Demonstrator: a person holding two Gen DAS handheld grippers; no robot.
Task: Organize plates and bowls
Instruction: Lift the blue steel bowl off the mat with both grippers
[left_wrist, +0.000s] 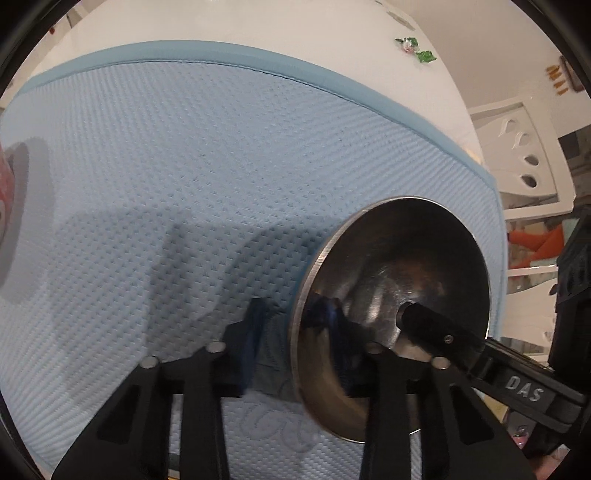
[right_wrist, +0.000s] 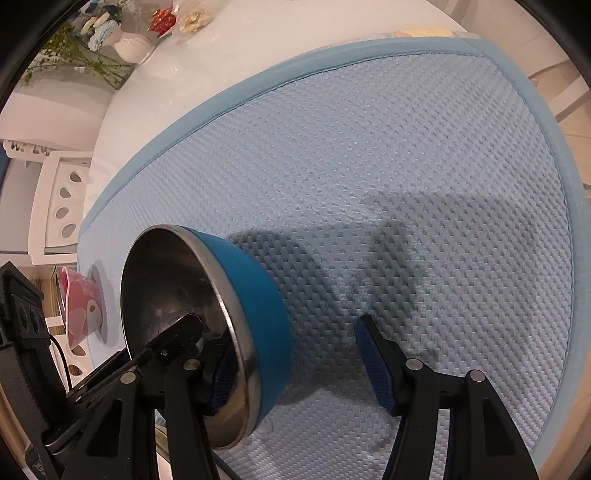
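**Both grippers at the rim of the steel bowl on the blue mat**

Left wrist view: your left gripper (left_wrist: 295, 334) pointed steeply down at the blue mat (left_wrist: 207, 155), which lay on a white table (left_wrist: 332, 29). Its two blue pads were drawn close together across the near rim of the bowl (left_wrist: 399, 295), one pad outside the wall and one inside, apparently pinching the wall. The bowl sat at the mat's right side, its shiny steel inside facing you. A finger of the other gripper reached into the bowl from the right. A red and white cup (left_wrist: 5, 192) showed at the far left edge.

Right wrist view: your right gripper (right_wrist: 295, 360) stood about half open. Its left finger was inside the bowl (right_wrist: 229, 314), whose outside is blue, and its right pad (right_wrist: 373, 362) stood well clear of the wall on the mat (right_wrist: 406, 166), so it gripped nothing. The red cup (right_wrist: 83, 306) stood beyond the bowl on the left.
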